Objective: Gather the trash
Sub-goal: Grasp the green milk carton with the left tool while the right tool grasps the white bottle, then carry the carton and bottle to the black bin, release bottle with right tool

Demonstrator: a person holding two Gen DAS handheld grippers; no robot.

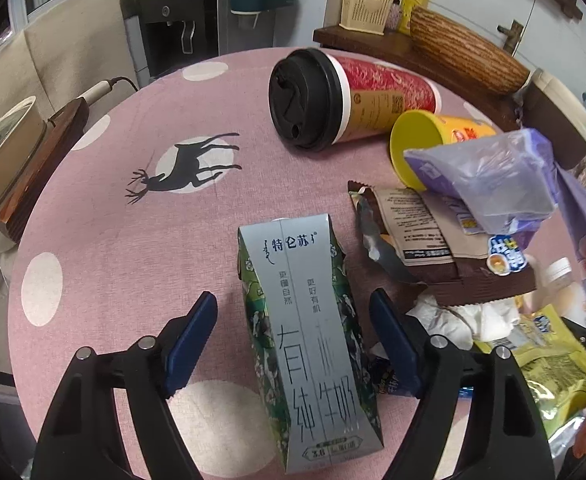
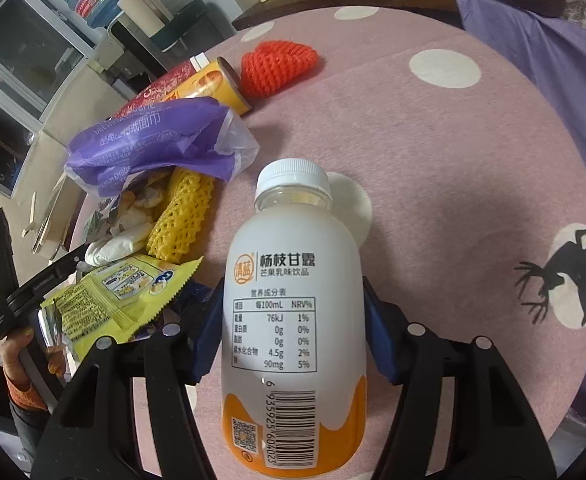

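Note:
In the left wrist view my left gripper [image 1: 295,344] is open around a grey and green milk carton [image 1: 309,344] lying on the pink tablecloth [image 1: 133,248]; both blue pads stand apart from its sides. In the right wrist view my right gripper [image 2: 293,320] is shut on a white and orange drink bottle [image 2: 293,320], its blue pads pressing both sides. A trash pile lies between: a purple plastic bag [image 1: 489,176] [image 2: 153,140], a brown wrapper [image 1: 433,240], a yellow snack bag [image 2: 125,300] [image 1: 549,368], yellow foam net [image 2: 181,216], crumpled tissue [image 1: 461,316].
A red paper cup with a black lid [image 1: 333,100] and a yellow cup [image 1: 425,136] lie on their sides at the far edge. A red foam net [image 2: 277,64] lies beyond the pile. A wooden board [image 1: 41,168] lies at the table's left edge. A water dispenser [image 1: 165,8] stands behind.

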